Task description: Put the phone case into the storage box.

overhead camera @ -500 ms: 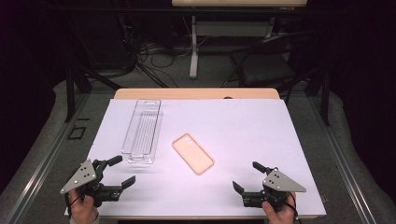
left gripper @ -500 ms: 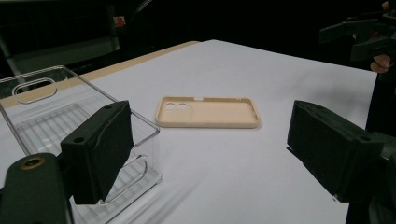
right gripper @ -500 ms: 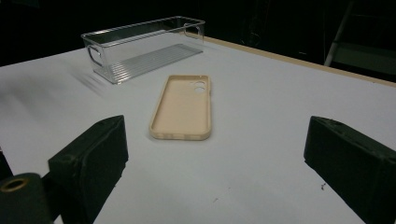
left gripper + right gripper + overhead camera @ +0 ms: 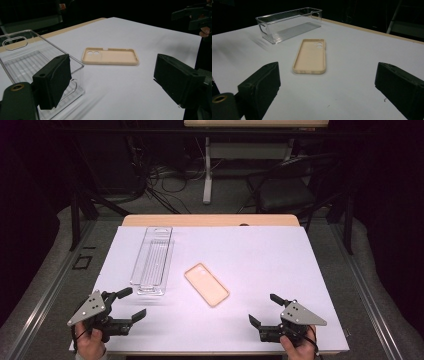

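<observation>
A beige phone case [image 4: 206,284] lies hollow side up in the middle of the white table top [image 4: 260,255], camera holes toward the far left. A clear plastic bin [image 4: 152,260] stands empty to its left. My left gripper [image 4: 136,302] hovers open near the front left, just before the bin's near end, with nothing between its jaws. My right gripper [image 4: 261,308] is open at the front right, aimed at the case. In the left gripper view the case [image 4: 110,56] lies beyond my left gripper [image 4: 112,72], with the bin [image 4: 30,60] at left. The right gripper view shows the case [image 4: 310,56] ahead of my right gripper [image 4: 327,80].
The white sheet leaves a wooden strip [image 4: 210,220] bare at the table's far edge. Behind the table are cables [image 4: 155,180], a desk leg [image 4: 206,175] and a dark chair [image 4: 285,190]. The right gripper [image 4: 193,15] shows far off in the left gripper view.
</observation>
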`<state>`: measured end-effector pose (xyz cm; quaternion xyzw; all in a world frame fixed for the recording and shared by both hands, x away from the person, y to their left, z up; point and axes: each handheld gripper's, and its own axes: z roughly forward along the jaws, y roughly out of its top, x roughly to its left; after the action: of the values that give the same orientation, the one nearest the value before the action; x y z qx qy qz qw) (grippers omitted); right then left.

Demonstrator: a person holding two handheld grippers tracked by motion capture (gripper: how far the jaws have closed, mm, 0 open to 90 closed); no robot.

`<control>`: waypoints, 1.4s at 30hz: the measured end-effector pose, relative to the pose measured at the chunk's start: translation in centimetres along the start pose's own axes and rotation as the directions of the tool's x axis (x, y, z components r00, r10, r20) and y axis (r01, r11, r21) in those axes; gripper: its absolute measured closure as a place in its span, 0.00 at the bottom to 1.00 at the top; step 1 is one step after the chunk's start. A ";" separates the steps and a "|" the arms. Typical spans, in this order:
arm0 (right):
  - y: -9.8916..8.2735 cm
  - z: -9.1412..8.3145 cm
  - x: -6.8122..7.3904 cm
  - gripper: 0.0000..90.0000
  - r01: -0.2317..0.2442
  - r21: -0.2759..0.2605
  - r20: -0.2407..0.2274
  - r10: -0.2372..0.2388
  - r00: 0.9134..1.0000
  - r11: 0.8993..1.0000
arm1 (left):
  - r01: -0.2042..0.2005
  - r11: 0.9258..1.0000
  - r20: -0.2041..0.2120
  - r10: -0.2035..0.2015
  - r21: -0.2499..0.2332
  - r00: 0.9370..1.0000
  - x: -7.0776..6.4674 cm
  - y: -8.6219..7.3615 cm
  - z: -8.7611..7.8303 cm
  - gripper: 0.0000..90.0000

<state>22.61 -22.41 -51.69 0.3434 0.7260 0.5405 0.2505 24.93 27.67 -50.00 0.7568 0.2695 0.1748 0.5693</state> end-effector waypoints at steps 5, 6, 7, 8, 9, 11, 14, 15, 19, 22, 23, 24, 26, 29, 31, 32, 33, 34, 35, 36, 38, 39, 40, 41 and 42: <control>0.1 0.1 0.1 0.07 0.007 0.010 -0.008 -0.007 1.000 1.000 | 0.016 1.000 0.000 -0.016 0.021 1.000 0.1 0.0 0.1 0.17; 0.1 0.2 0.1 0.07 0.009 0.015 -0.007 -0.009 1.000 1.000 | 0.023 0.999 0.002 -0.023 0.028 1.000 0.1 0.0 0.2 0.17; 0.1 0.2 0.1 0.07 0.011 0.020 -0.006 -0.011 1.000 1.000 | 0.028 0.999 -0.002 -0.028 0.032 1.000 0.2 -0.1 0.3 0.17; 0.1 0.3 0.1 0.07 0.011 0.026 -0.007 -0.010 1.000 1.000 | 0.032 0.999 -0.006 -0.032 0.041 0.999 0.2 -0.1 0.3 0.17; 0.1 0.3 0.1 0.07 0.006 0.029 -0.008 -0.005 1.000 1.000 | 0.038 0.998 -0.008 -0.038 0.044 0.999 0.3 -0.1 0.4 0.17; 0.1 0.4 0.0 0.07 0.003 0.046 -0.010 -0.003 1.000 0.999 | 0.054 0.996 -0.008 -0.054 0.068 0.999 0.4 -0.1 0.7 0.17; 0.1 0.7 -0.1 0.07 -0.007 0.071 -0.011 0.008 1.000 0.997 | 0.066 0.992 -0.002 -0.066 0.103 0.998 0.4 -0.3 1.0 0.17; 0.1 0.8 -0.1 0.07 -0.014 0.071 -0.013 0.014 1.000 0.997 | 0.062 0.991 0.009 -0.064 0.121 0.998 0.4 -0.3 1.2 0.17; 0.0 1.1 -0.1 0.07 -0.018 0.099 -0.003 0.019 1.000 0.995 | 0.057 0.985 0.018 -0.060 0.161 0.998 0.2 -0.3 1.7 0.17; -0.1 1.3 0.0 0.07 -0.009 0.123 0.005 0.009 1.000 0.992 | 0.063 0.979 0.024 -0.069 0.194 0.997 0.1 -0.3 2.1 0.17; -0.1 1.4 0.0 0.07 -0.011 0.129 0.007 0.010 1.000 0.992 | 0.067 0.976 0.023 -0.073 0.207 0.997 0.1 -0.3 2.3 0.17; -0.1 1.5 0.0 0.06 -0.007 0.136 0.008 0.006 1.000 0.991 | 0.082 0.971 0.027 -0.090 0.224 0.996 0.1 -0.3 2.5 0.16; -0.1 1.7 0.1 0.05 -0.005 0.154 0.007 0.004 1.000 0.988 | 0.103 0.966 0.028 -0.113 0.238 0.993 0.2 -0.3 2.7 0.15; 0.0 1.9 0.2 0.04 -0.012 0.165 0.008 0.011 1.000 0.986 | 0.113 0.961 0.036 -0.126 0.251 0.991 0.2 -0.2 2.8 0.12; 0.2 2.0 0.2 0.02 -0.019 0.180 0.003 0.019 1.000 0.983 | 0.123 0.961 0.046 -0.138 0.249 0.989 0.1 0.0 2.9 0.08; 0.2 2.1 0.2 0.01 -0.018 0.188 0.001 0.018 1.000 0.982 | 0.119 0.960 0.048 -0.135 0.253 0.990 0.1 0.1 2.9 0.07; 0.3 2.2 0.3 0.00 -0.017 0.193 0.002 0.017 1.000 0.981 | 0.117 0.959 0.043 -0.133 0.258 0.990 0.0 0.2 3.0 0.06; 0.5 2.3 0.3 0.00 -0.010 0.205 0.004 0.010 1.000 0.979 | 0.116 0.959 0.043 -0.131 0.259 0.990 -0.1 0.4 3.0 0.06; 0.6 2.4 0.3 0.00 -0.014 0.220 0.010 0.012 1.000 0.975 | 0.118 0.958 0.042 -0.133 0.263 0.990 -0.1 0.6 3.1 0.05; 0.7 2.5 0.3 0.00 -0.017 0.235 0.018 0.013 1.000 0.972 | 0.120 0.956 0.038 -0.135 0.267 0.990 -0.1 0.8 3.2 0.05; 0.9 2.8 0.2 0.00 -0.022 0.254 0.027 0.015 1.000 0.967 | 0.118 0.954 0.036 -0.132 0.275 0.991 -0.1 1.1 3.3 0.05; 1.1 3.0 0.1 0.00 -0.028 0.272 0.028 0.021 0.999 0.962 | 0.125 0.951 0.022 -0.136 0.281 0.990 0.0 1.4 3.5 0.04; 1.2 3.3 0.0 0.00 -0.036 0.291 0.022 0.031 0.999 0.956 | 0.132 0.950 0.018 -0.143 0.283 0.990 0.0 1.4 3.5 0.04; 1.3 3.3 0.0 0.00 -0.036 0.295 0.021 0.031 0.999 0.955 | 0.137 0.949 0.022 -0.150 0.285 0.988 0.1 1.6 3.5 0.03; 1.4 3.5 0.0 0.00 -0.035 0.305 0.017 0.031 0.999 0.952 | 0.139 0.948 0.021 -0.152 0.286 0.988 0.2 1.7 3.6 0.02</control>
<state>25.55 -19.98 -51.33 0.3934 0.7934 0.4239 0.1899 27.50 24.70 -49.40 0.8121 0.3345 0.0757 0.4721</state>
